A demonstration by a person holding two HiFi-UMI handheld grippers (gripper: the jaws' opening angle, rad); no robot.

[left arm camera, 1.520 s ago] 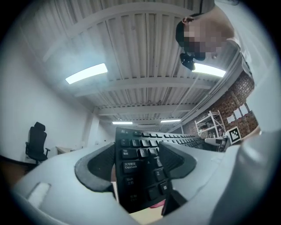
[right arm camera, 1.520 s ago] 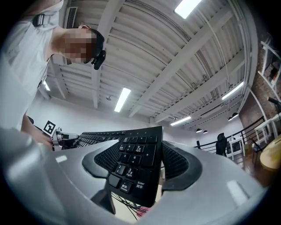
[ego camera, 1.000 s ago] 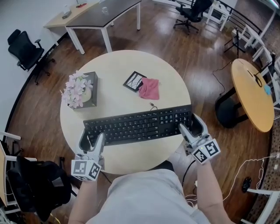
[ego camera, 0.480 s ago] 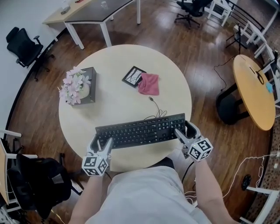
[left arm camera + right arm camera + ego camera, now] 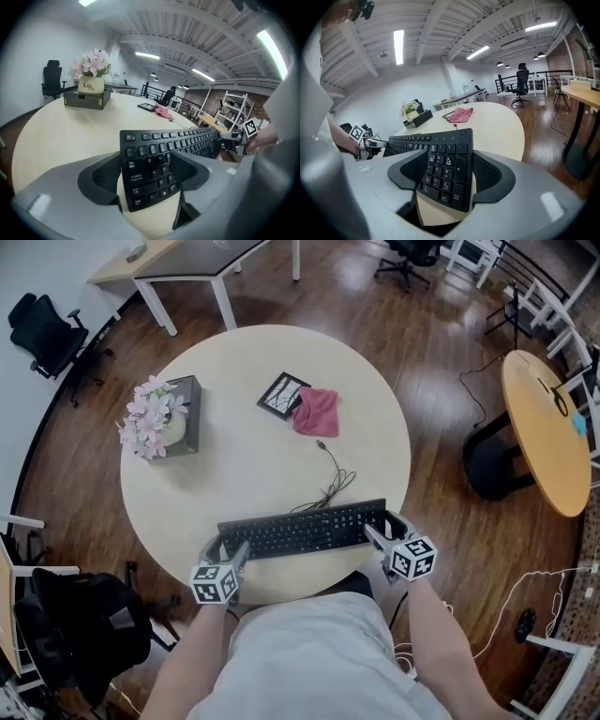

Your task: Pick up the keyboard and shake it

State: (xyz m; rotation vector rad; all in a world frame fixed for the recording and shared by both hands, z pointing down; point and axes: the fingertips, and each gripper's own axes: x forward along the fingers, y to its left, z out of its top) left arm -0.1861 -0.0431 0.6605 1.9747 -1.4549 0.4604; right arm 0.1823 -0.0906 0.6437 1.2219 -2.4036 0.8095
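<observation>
Both grippers hold the black keyboard (image 5: 302, 529) by its ends over the near edge of the round cream table (image 5: 234, 465). My left gripper (image 5: 227, 549) is shut on the left end. The left gripper view shows its jaws clasping the front and back edges of the keyboard (image 5: 159, 150), with the left gripper (image 5: 145, 168) around the Tab and Ctrl keys. My right gripper (image 5: 387, 526) is shut on the number-pad end. The right gripper view shows the keyboard (image 5: 445, 164) wedged between that gripper's (image 5: 447, 173) pads. The keyboard's cable (image 5: 328, 479) trails in loops across the table. I cannot tell whether the keyboard touches the tabletop.
On the table are a black box of pink flowers (image 5: 159, 418), a pink cloth (image 5: 316, 412) and a black-and-white card (image 5: 281, 395). An orange table (image 5: 548, 427) stands to the right, a desk (image 5: 216, 263) at the back, and a black office chair (image 5: 42, 324) at far left.
The keyboard, held by both grippers, has dropped away from the camera and come toward the person, to the table's near edge. Its cable now lies stretched out on the tabletop.
</observation>
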